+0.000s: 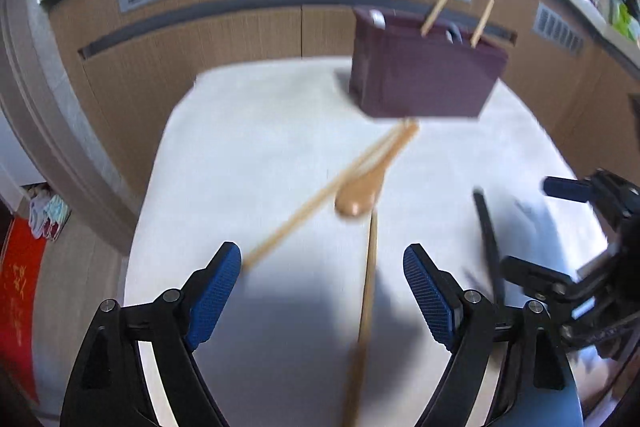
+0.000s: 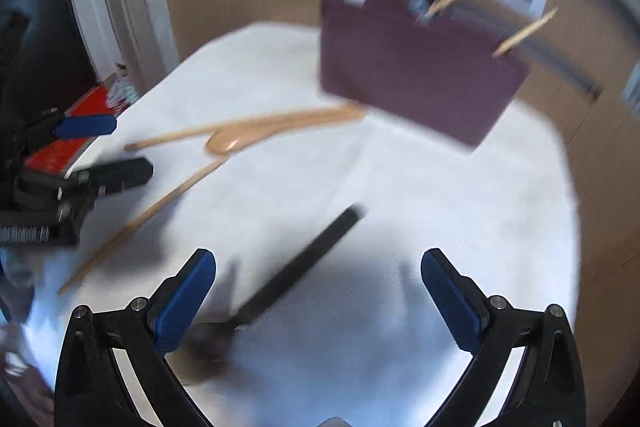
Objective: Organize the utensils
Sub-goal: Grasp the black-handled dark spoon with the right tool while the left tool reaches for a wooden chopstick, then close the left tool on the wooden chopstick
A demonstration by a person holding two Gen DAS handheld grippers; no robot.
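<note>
Between the wide, empty left claw [image 1: 322, 291], a wooden stick [image 1: 368, 291] lies on the table [image 1: 240, 155]; only the right view shows the dark utensil [image 2: 296, 267] inside the wide right claw [image 2: 318, 293]. At 1 o'clock stands the maroon holder [image 1: 424, 75].

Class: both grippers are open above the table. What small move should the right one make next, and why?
Probably lower the right gripper and close on the black-handled utensil lying between its open fingers on the white table; the maroon rectangular holder already holds others.
</note>
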